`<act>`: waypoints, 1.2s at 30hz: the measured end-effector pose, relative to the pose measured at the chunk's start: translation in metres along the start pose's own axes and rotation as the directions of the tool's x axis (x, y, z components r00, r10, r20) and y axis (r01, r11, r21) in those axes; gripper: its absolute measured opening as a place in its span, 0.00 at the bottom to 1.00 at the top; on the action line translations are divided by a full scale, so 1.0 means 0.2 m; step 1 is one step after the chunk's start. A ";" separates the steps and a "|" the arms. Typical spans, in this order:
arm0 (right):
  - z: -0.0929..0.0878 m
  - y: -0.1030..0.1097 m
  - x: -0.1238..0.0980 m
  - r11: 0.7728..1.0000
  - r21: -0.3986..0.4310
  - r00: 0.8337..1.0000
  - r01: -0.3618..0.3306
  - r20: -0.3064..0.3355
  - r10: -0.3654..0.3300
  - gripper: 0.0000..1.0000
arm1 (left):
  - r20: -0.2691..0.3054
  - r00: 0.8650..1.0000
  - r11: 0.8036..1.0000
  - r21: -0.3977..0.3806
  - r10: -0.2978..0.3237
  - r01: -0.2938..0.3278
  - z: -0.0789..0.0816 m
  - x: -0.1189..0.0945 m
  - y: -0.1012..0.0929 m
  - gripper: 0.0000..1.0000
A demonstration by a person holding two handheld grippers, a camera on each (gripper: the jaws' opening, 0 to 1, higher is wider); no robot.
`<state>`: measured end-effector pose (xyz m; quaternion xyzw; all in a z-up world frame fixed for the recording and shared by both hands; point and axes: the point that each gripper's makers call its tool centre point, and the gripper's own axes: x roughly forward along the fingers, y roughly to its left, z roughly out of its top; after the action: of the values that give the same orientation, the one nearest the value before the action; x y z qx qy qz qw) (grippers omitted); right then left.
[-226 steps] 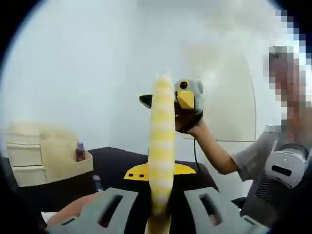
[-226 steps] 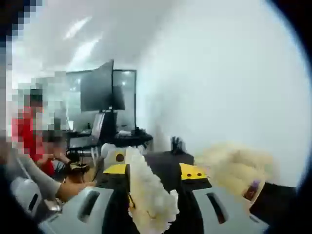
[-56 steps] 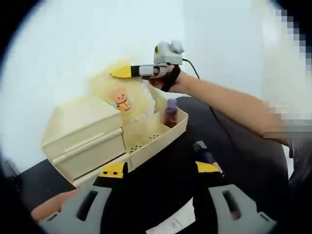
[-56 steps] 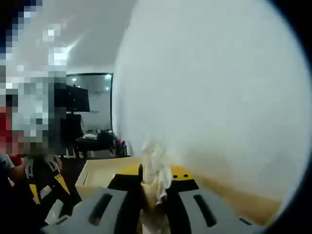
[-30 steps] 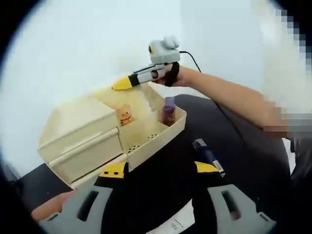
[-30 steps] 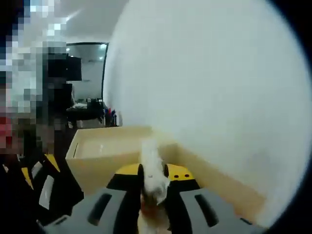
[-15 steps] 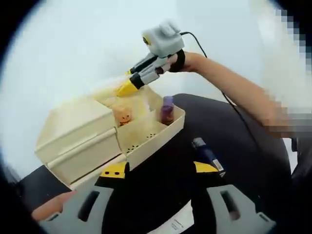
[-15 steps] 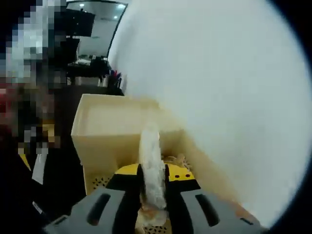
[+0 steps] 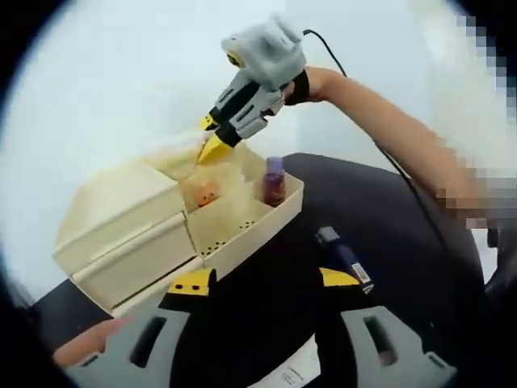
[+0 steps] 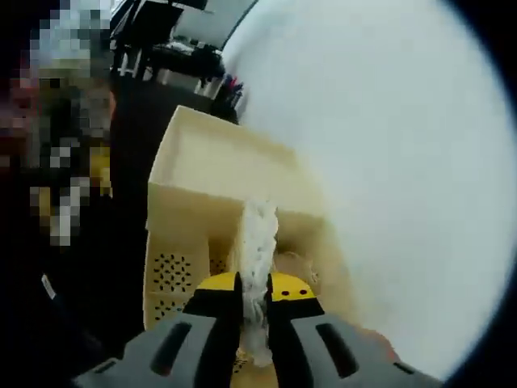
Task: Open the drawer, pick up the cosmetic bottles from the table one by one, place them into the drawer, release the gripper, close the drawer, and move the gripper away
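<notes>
Left gripper view: your right hand-held gripper point(image 9: 212, 142) tilts down over the open drawer point(image 9: 250, 229), pinching a pale bottle point(image 10: 257, 242). A purple bottle point(image 9: 274, 180) stands inside; the dark bottle point(image 9: 343, 256) lies on the counter point(image 9: 420, 267), nearest your spread left hand-held gripper point(image 9: 258, 279).

The left gripper point(image 9: 258, 283) has grey slotted jaw bases, black jaws and yellow tips. The right gripper point(image 9: 212, 141) has a grey body, black jaws with yellow pointed tips and a thin black cable point(image 9: 355, 113) trailing along the bare arm point(image 9: 380, 121), with a black wrist strap point(image 9: 300, 87).
</notes>
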<state>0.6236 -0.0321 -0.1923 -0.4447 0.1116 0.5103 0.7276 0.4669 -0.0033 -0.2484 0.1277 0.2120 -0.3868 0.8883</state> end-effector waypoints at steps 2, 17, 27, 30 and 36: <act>-0.02 -0.06 0.01 1.000 0.029 0.999 0.009 0.033 -0.009 0.09 | -0.006 1.000 1.000 0.002 0.010 -0.010 -0.01 0.00 0.01 0.43; -0.14 -0.29 0.02 0.938 0.103 0.943 0.332 -0.012 -0.333 0.22 | -0.025 0.999 1.000 0.020 0.022 -0.022 -0.04 0.02 0.01 0.42; -0.06 -0.23 0.10 0.937 0.038 0.938 0.347 0.001 -0.347 0.19 | -0.019 1.000 1.000 0.023 0.020 -0.019 -0.03 0.01 0.01 0.41; -0.07 -0.23 0.08 0.932 0.060 0.934 0.357 0.005 -0.357 0.20 | -0.014 1.000 1.000 0.020 0.018 -0.017 -0.02 0.01 0.01 0.41; -0.05 -0.30 -0.02 0.877 0.184 0.887 0.445 0.048 -0.460 0.26 | 0.005 1.000 1.000 0.016 0.019 -0.019 -0.01 -0.01 0.04 0.41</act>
<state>0.6756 -0.0473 -0.1648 -0.3723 0.0142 0.3344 0.8657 0.4704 0.0036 -0.2480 0.1359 0.2054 -0.3802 0.8915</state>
